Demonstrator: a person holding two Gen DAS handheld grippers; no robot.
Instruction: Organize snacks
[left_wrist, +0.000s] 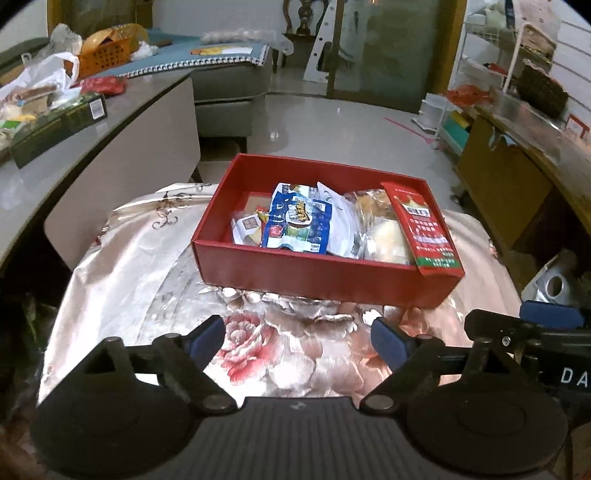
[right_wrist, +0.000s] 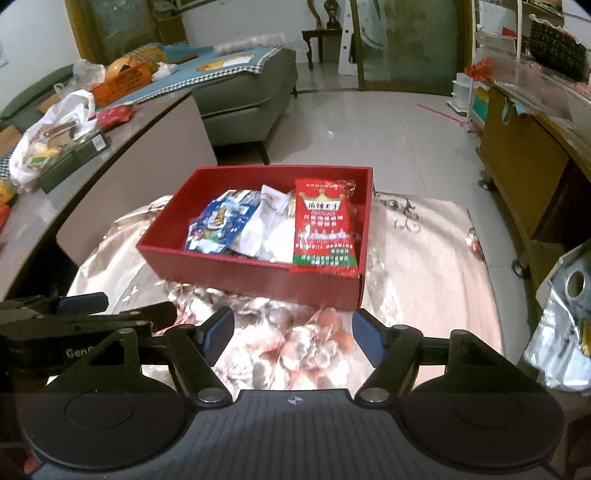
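Observation:
A red box (left_wrist: 295, 271) (right_wrist: 229, 271) sits on a round table under a floral cloth (left_wrist: 147, 258) (right_wrist: 424, 251). Inside lie a blue-and-white snack bag (left_wrist: 295, 225) (right_wrist: 218, 221), white and clear packets (left_wrist: 384, 229) (right_wrist: 273, 229) and a red snack bag (left_wrist: 424, 229) (right_wrist: 325, 225) leaning on the box's right side. My left gripper (left_wrist: 299, 341) hovers open over the cloth in front of the box, nothing between its blue pads. My right gripper (right_wrist: 293, 336) is also open and empty, beside the left one (right_wrist: 85, 314). The right gripper's tip (left_wrist: 546, 317) shows in the left wrist view.
A long grey counter (left_wrist: 110, 122) (right_wrist: 122, 122) on the left holds a dark box, plastic bags, an orange basket and a red packet. A grey sofa stands behind it. A wooden cabinet (left_wrist: 517, 192) (right_wrist: 517, 166) and a wire shelf are on the right. Tiled floor lies beyond the table.

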